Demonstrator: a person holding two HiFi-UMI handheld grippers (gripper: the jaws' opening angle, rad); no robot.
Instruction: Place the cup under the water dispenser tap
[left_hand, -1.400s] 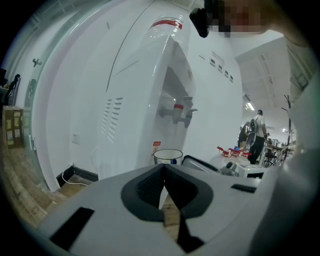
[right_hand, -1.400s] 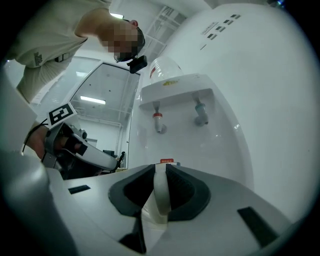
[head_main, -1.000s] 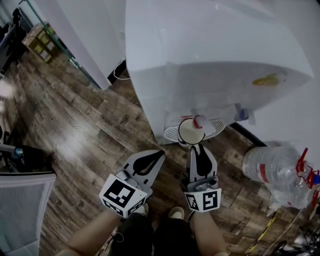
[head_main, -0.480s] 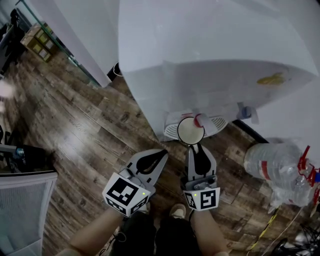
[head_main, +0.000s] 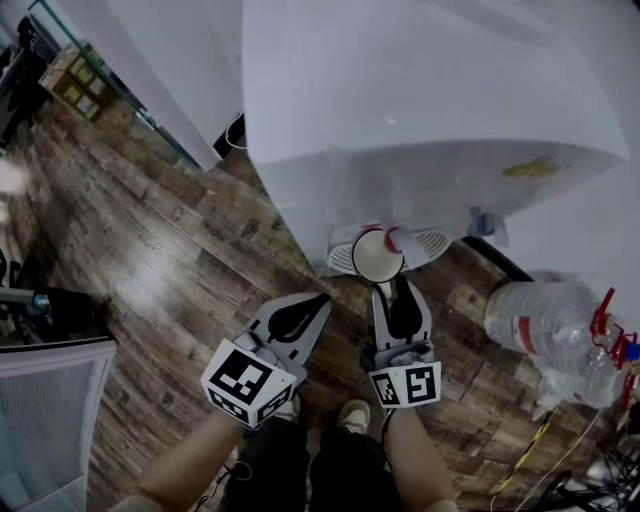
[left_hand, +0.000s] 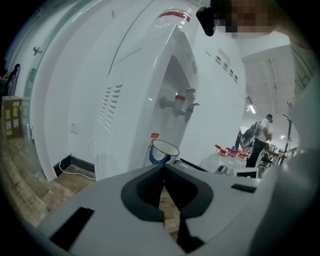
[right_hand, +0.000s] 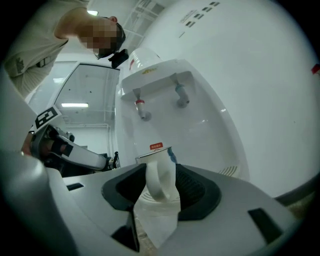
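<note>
A white paper cup (head_main: 378, 256) with a handle stands on the drip tray (head_main: 432, 246) of the white water dispenser (head_main: 420, 100), below the red tap (head_main: 392, 238). My right gripper (head_main: 388, 286) points at it from the near side. Its jaws have just been opening and now stand apart on either side of the cup's handle (right_hand: 159, 175), which still lies between them. In the right gripper view the red tap (right_hand: 141, 106) hangs above the cup. My left gripper (head_main: 318, 301) waits shut to the left, empty; in its view the cup (left_hand: 163, 151) sits ahead of its tips (left_hand: 164, 168).
A blue tap (head_main: 484, 225) sits right of the red one. A large water bottle (head_main: 545, 335) lies on the wooden floor at right, with cables beyond it. A cord (head_main: 235, 135) runs behind the dispenser. A person (left_hand: 260, 137) stands far off in the left gripper view.
The right gripper's jaws have spread apart around the cup's handle, letting go of it. The cup has settled slightly left on the tray. The left gripper has stayed put.
</note>
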